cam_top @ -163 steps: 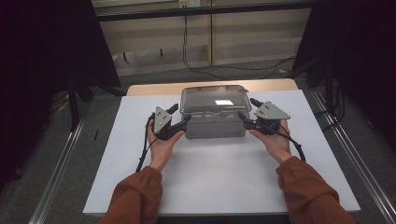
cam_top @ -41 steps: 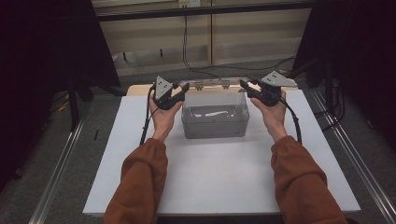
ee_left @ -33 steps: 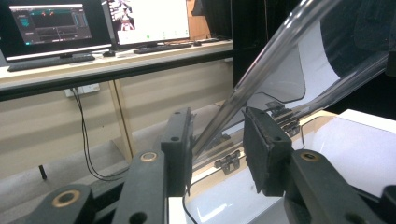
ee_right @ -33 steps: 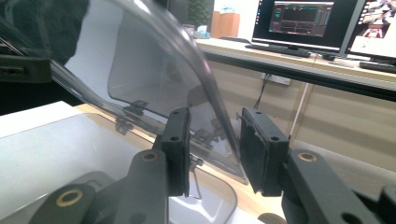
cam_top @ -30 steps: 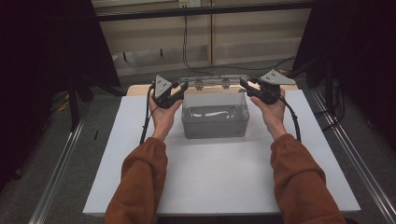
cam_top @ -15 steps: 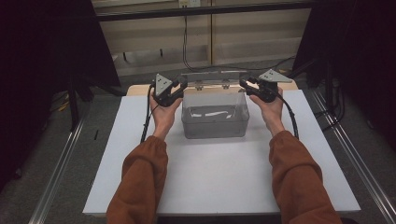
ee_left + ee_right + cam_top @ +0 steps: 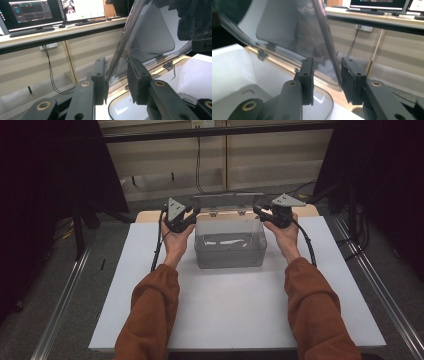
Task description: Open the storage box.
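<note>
Lid (image 7: 227, 200) raised near upright on box (image 7: 229, 247), long edge running left-right

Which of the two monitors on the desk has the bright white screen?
The right-hand monitor in the left gripper view, next to the raised clear lid; the left monitor beside it has a dark screen.

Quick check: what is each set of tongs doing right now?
Left tongs: open, astride the lid edge.
Right tongs: open, astride the lid edge.
</note>
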`<state>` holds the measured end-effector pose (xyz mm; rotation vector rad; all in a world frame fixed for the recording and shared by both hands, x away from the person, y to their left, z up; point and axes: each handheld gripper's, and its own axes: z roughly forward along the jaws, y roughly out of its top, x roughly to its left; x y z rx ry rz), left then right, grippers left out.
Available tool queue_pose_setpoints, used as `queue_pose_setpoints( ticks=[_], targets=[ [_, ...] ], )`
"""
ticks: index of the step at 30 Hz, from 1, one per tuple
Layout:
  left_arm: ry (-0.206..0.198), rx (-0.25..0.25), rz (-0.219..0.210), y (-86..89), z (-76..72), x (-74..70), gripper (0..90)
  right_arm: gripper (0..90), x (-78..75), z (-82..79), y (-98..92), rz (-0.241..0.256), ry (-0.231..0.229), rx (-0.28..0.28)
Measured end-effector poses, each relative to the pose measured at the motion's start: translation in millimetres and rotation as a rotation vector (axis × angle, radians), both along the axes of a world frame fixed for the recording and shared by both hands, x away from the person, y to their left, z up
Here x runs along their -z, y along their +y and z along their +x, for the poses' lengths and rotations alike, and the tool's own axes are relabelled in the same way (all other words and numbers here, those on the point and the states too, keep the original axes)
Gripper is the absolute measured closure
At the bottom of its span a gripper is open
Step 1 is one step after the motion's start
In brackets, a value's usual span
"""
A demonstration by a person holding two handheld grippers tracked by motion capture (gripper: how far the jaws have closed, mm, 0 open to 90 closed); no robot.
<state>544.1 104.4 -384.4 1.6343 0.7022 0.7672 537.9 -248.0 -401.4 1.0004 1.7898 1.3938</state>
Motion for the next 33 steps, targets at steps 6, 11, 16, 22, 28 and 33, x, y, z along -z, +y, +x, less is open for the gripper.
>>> queue_pose_setpoints(
  ticks=[6, 11, 16, 22, 28, 33],
  targets=[
    [0.012, -0.008, -0.026, -1.3, 5.3, 4.4, 70.1, 62.5, -0.2, 6.4, -0.3, 0.015, 0.013, -0.007],
    [0.039, -0.023, -0.010, 1.9, 10.9, 9.3, 69.8, 62.6, 1.0, 7.5, -0.5, 0.030, 0.011, -0.005],
    [0.048, -0.037, -0.014, 1.3, 13.8, 11.3, 66.5, 64.2, 2.5, 9.6, -1.8, 0.030, 0.013, -0.006],
    [0.074, -0.048, -0.032, 2.4, 20.4, 15.5, 67.3, 66.0, 1.9, 12.5, -2.2, 0.028, 0.013, -0.005],
    [0.103, -0.041, -0.037, 5.0, 26.4, 16.3, 67.9, 66.6, 0.5, 16.2, -2.1, 0.039, 0.028, -0.001],
    [0.137, -0.040, -0.033, 6.4, 32.1, 15.7, 66.4, 67.7, -1.0, 18.0, -2.3, 0.045, 0.036, 0.003]
  ],
)
